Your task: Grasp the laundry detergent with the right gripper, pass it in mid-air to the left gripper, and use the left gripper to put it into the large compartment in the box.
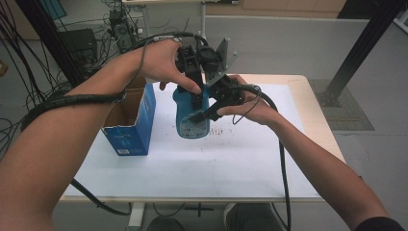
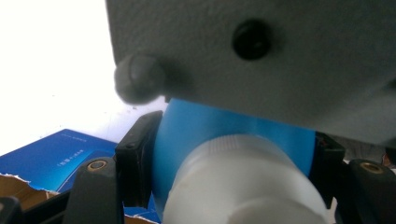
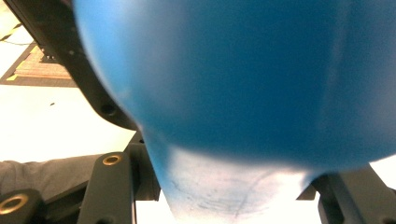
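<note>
The left gripper [image 1: 196, 103] comes down from above with its black jaws closed on the upper part of a blue bottle [image 1: 188, 118], one jaw on each side of it. In the left gripper view the jaws press against the blue shoulder [image 2: 233, 135] just behind the bottle's white cap [image 2: 243, 182], which sits close to the camera, and a grey plate of the other gripper [image 2: 261, 60] hangs across the top of that view.

The right gripper [image 1: 204, 114] reaches in from the right and is clamped on the same bottle, lower on its right side. In the right gripper view the blue body [image 3: 243, 79] bulges large between the jaws, narrowing to a paler part [image 3: 224, 191] near the bottom.

The bottle stands upright near the middle of the table [image 1: 308, 91], toward the far side, over a white sheet [image 1: 231, 163] that covers most of the top; I cannot tell whether its base rests on the sheet or is just lifted.

To its left, just beside it, stands an open blue cardboard box [image 1: 130, 130] with torn brown flaps. Both forearms stretch in from the near edge, cables trailing from each gripper.
</note>
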### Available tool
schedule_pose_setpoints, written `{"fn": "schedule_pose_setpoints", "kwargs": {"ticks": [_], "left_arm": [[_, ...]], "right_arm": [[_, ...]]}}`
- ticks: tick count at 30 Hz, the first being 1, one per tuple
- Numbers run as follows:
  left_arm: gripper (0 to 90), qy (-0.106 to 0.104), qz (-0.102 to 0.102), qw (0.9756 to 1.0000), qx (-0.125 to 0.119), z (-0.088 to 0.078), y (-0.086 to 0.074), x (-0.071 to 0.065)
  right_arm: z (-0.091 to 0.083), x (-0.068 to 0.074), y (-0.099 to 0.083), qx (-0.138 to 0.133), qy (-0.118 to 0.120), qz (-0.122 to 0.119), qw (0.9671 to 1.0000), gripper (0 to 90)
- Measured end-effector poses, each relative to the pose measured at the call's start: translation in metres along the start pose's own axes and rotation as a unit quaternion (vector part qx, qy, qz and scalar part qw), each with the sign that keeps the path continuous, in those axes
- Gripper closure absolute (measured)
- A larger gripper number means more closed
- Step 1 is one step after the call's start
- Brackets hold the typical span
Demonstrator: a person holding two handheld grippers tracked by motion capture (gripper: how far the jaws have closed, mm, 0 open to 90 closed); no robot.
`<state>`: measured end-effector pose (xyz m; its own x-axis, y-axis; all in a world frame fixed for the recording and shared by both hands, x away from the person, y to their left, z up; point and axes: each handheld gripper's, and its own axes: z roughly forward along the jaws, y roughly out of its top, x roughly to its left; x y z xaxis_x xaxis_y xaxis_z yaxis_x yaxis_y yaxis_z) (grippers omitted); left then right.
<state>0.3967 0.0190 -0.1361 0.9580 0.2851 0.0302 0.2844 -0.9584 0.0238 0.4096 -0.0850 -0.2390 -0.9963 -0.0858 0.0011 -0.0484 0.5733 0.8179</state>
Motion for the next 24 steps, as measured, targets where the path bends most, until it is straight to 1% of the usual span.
{"fn": "schedule_pose_setpoints", "kwargs": {"ticks": [1, 7, 18, 24], "left_arm": [[35.0, 0.000, 0.000, 1.0000, 0.000, 0.0002, -0.0001, 0.0000], [35.1, -0.002, 0.000, 1.0000, 0.003, 0.0002, -0.0012, 0.0002], [35.2, -0.006, -0.003, 1.0000, 0.004, 0.0024, -0.0029, 0.0000], [35.3, -0.007, -0.003, 1.0000, 0.004, 0.0025, -0.0023, 0.0004]], "right_arm": [[0.0004, -0.0005, -0.0001, 0.000, 0.000, -0.004, 1.0000, 42.8], [0.0011, 0.0003, 0.0002, 0.000, 0.002, 0.001, 1.0000, 42.8], [0.0031, 0.0004, -0.0005, 0.002, 0.007, 0.000, 1.0000, 42.6], [0.0035, 0.0004, -0.0010, 0.000, 0.006, 0.000, 1.0000, 42.5]]}}
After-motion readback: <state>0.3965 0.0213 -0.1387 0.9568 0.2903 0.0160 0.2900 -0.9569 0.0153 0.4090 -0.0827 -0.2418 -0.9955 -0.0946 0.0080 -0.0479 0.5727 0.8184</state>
